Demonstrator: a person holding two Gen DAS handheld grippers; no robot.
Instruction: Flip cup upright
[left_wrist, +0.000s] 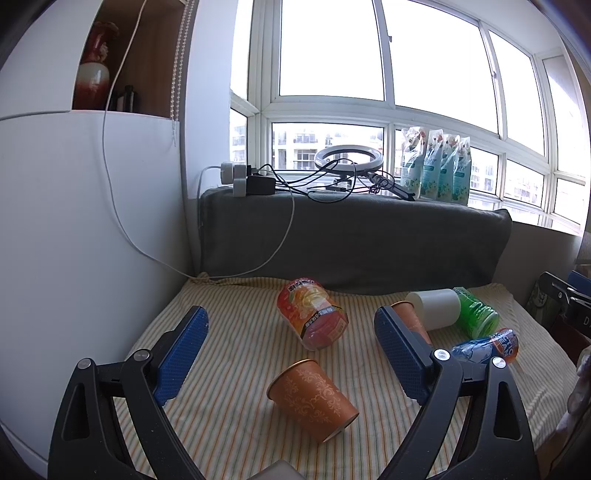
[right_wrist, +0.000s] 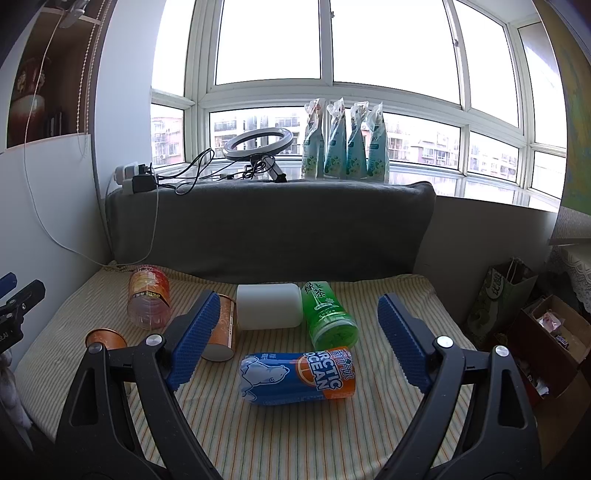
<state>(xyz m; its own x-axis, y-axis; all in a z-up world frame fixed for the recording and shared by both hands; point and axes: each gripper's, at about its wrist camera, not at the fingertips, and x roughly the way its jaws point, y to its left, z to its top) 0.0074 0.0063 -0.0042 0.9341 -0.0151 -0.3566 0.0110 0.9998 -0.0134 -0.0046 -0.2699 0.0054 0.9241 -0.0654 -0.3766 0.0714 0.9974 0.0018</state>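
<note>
Several cups lie on their sides on a striped cloth (left_wrist: 229, 406). An orange patterned paper cup (left_wrist: 312, 398) lies between and just ahead of my open left gripper (left_wrist: 291, 325). A red-orange printed cup (left_wrist: 314, 314) lies beyond it. A second orange cup (right_wrist: 221, 325), a white cup (right_wrist: 269, 306), a green cup (right_wrist: 328, 314) and a blue Arctic Ocean cup (right_wrist: 299, 376) lie further right. My right gripper (right_wrist: 295, 306) is open and empty, above the blue cup.
A grey cushion (left_wrist: 351, 240) backs the cloth below the window sill, which holds a ring light (left_wrist: 347, 158), cables and refill pouches (left_wrist: 436, 166). A white cabinet (left_wrist: 74, 221) stands left. A bag and box (right_wrist: 546, 332) sit right.
</note>
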